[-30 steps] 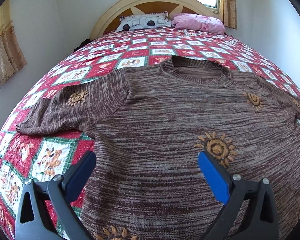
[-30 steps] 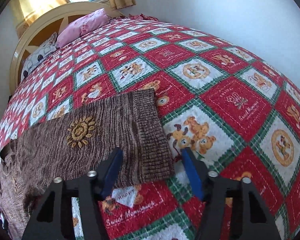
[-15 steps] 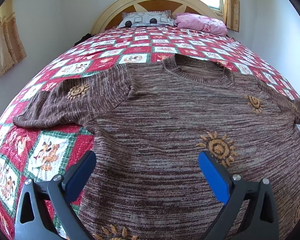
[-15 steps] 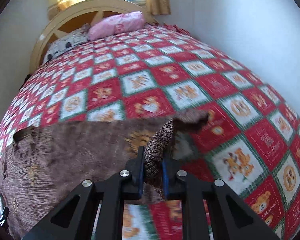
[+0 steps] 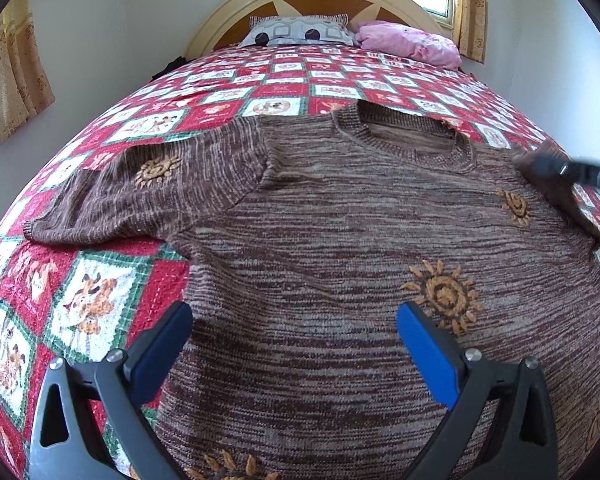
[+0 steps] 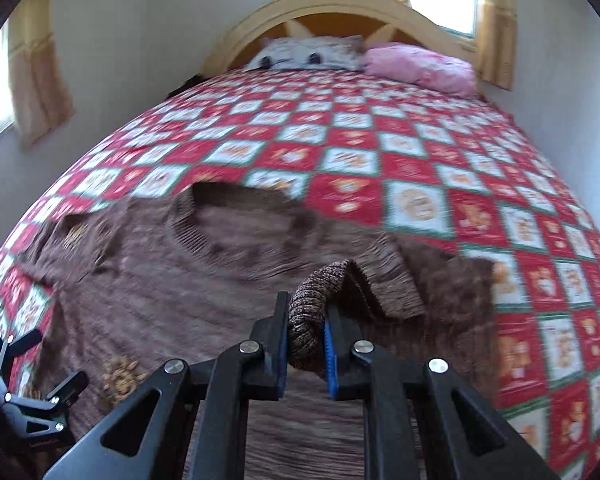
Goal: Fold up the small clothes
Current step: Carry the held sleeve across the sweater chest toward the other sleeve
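A: Going from left to right, what do you see on the bed [image 5: 284, 92]?

B: The brown sweater [image 5: 340, 232] lies flat, front up, across the near part of the quilt [image 6: 420, 168], its collar toward the headboard. On the left, one sleeve [image 5: 140, 196] is stretched out toward the left edge of the bed. The left gripper [image 5: 294, 344] hangs above the lower body of the sweater, near its left side. Its fingers are spread wide and I see nothing between them.

A: And on the right side?

B: The right gripper [image 6: 306, 344] pinches the ribbed cuff [image 6: 320, 292] of the other sleeve. Its jaws have just been closing, and the cuff is bunched between the pads and raised off the quilt. The sleeve behind it is doubling over near the shoulder. This view is blurred, so the fine folds I cannot tell.

A: Then how should this step be done well?

B: I think the step is to fold the right sleeve inward over the chest. It is better to carry the cuff low and straight across, so the crease falls at the shoulder seam and the body is not dragged. The free gripper could press the body down if it starts to slide. The knit looks thick and soft, so a small pinch may slip; the cuff should be laid flat before the jaws let go.
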`<state>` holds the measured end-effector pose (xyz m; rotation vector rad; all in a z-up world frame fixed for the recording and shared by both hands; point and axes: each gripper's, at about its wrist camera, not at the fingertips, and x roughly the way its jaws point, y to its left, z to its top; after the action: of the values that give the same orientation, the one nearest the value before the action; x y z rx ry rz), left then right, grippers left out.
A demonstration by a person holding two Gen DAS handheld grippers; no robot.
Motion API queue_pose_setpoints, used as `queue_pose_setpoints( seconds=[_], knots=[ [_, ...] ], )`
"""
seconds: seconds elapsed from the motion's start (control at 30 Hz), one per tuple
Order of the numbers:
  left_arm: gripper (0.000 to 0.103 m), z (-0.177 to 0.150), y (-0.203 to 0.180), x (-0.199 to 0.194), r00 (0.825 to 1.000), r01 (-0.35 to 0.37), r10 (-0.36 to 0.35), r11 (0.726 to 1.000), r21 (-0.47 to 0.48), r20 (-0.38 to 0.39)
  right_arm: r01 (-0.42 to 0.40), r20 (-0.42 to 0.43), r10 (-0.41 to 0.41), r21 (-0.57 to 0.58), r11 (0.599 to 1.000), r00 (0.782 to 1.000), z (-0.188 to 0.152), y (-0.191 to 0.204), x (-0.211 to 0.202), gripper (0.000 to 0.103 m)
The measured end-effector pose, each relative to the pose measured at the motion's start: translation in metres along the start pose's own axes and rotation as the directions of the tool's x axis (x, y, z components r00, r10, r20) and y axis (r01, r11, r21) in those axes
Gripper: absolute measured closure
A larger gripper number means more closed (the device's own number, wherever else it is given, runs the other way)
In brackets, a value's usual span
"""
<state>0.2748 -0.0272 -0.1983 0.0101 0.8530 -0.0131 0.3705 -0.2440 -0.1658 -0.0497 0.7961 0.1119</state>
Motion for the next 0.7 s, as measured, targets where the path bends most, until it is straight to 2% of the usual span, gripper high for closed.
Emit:
queue_pose_setpoints(
  seconds=[0.03,0.07,0.1,0.13,0.2,0.3,0.4,0.5,0.6,0.7],
  knots=[
    [0.0,0.0,0.0,0.0,1.0,0.002,-0.002,1.0,0.0,-0.002,-0.018,-0.014,0.018,-0.006,1.0,1.0,-0.004,0.003,0.003,0.074],
    [0.0,0.0,-0.001,0.001,1.0,-0.002,0.002,1.0,0.003,-0.005,-0.047,-0.029,0.047,-0.003,0.999,0.998,-0.008,0.004,0.005,0.045],
    [0.0,0.0,-0.001,0.002,1.0,-0.004,0.004,1.0,0.007,-0.007,-0.076,-0.032,0.077,0.01,0.997,0.997,-0.012,0.002,0.004,0.032],
    [0.0,0.0,-0.001,0.002,1.0,-0.006,0.006,1.0,0.011,-0.01,-0.12,-0.016,0.121,0.038,0.992,0.993,-0.018,-0.005,-0.002,0.029],
    [0.0,0.0,-0.004,0.005,1.0,-0.004,0.005,1.0,0.031,-0.028,-0.161,0.013,0.161,0.101,0.982,0.987,-0.029,-0.024,-0.018,0.029],
    [0.0,0.002,-0.013,0.008,0.997,0.012,-0.005,0.996,0.088,-0.079,-0.146,0.082,0.132,0.197,0.969,0.988,-0.053,-0.064,-0.046,0.029],
    [0.0,0.009,-0.026,-0.003,0.997,0.012,0.0,0.988,0.152,-0.077,-0.071,0.156,0.023,0.311,0.948,0.988,-0.078,-0.115,-0.072,0.029],
    [0.0,0.024,-0.05,-0.024,0.998,0.058,-0.052,0.978,0.201,-0.036,-0.045,0.201,-0.049,0.435,0.899,0.978,-0.107,-0.158,-0.091,0.029],
    [0.0,0.04,-0.084,-0.034,0.998,0.066,-0.064,0.959,0.274,-0.016,-0.069,0.225,-0.056,0.511,0.857,0.973,-0.132,-0.183,-0.094,0.029],
    [0.0,0.051,-0.115,-0.032,0.998,0.067,-0.058,0.945,0.319,-0.04,-0.153,0.284,-0.007,0.539,0.828,0.959,-0.147,-0.189,-0.094,0.028]
  ],
)
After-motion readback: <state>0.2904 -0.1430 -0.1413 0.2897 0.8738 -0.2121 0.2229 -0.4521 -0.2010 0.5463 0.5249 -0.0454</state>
